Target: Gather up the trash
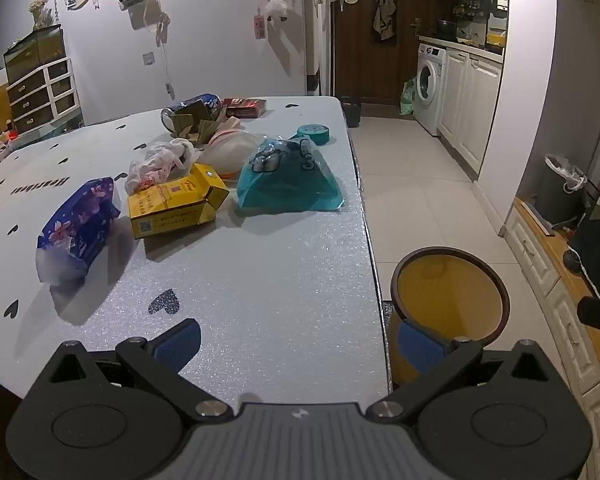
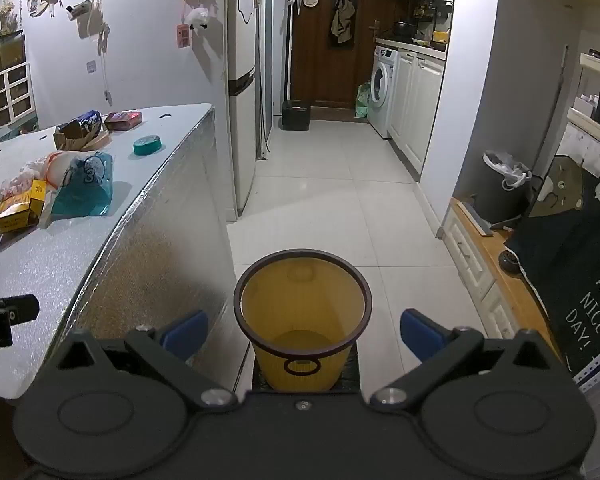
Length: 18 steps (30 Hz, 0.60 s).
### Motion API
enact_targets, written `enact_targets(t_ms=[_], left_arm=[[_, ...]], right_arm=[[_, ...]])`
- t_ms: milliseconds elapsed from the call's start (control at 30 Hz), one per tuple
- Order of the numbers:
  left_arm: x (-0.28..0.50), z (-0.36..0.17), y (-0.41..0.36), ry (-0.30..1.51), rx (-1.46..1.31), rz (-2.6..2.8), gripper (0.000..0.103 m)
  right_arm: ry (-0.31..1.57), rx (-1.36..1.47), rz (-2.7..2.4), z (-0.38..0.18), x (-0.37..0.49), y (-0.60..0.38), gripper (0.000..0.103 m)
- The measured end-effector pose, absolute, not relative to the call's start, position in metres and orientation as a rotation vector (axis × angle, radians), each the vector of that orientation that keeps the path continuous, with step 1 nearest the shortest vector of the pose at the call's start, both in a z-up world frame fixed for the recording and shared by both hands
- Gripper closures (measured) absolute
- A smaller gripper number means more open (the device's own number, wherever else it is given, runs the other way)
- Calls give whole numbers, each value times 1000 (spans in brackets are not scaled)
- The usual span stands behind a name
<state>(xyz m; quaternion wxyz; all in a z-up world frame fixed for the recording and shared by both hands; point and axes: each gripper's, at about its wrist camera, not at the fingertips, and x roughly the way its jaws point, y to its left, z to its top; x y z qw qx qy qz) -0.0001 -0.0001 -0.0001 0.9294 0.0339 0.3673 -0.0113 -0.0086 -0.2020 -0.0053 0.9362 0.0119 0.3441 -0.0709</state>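
While both claws are held tilted downward over the near end of the scene, neither carries anything: the left gripper (image 1: pixel 298 342) stands with its blue pads spread wide above the bare near stretch of the table (image 1: pixel 268 288), and the right gripper (image 2: pixel 304 334) is equally wide open, empty, above the floor beside the table. Directly beyond the right gripper's spread fingers stands the yellow bin (image 2: pixel 302 320), upright on the tiled floor, close against the table's side; nothing can be made out inside it. From the left wrist view the same bin (image 1: pixel 452 300) sits just off the table's right edge. Trash lies further along the tabletop, well apart from both grippers. Nearest is a blue floral tissue pack (image 1: pixel 78 228) on the left, with a yellow carton (image 1: pixel 176 206) lying on its side just beside it. Right of the carton rests a teal plastic bag (image 1: pixel 288 180). Behind the carton sits a crumpled white plastic bag (image 1: pixel 160 164), and next to that a pale rounded bag with an orange edge (image 1: pixel 230 150). A teal tape roll (image 1: pixel 314 133) lies near the table's right edge beyond the teal bag. Farthest back are torn cardboard pieces (image 1: pixel 196 126), a blue can (image 1: pixel 192 108) on its side, and a dark red box (image 1: pixel 245 107).
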Motion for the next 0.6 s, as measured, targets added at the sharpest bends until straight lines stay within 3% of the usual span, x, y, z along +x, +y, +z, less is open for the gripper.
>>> enact_targets(t_ms=[600], left_arm=[[0,1,-5,750,70,-36,0]], right_arm=[[709,27,-146,-8,-9,-204,0]])
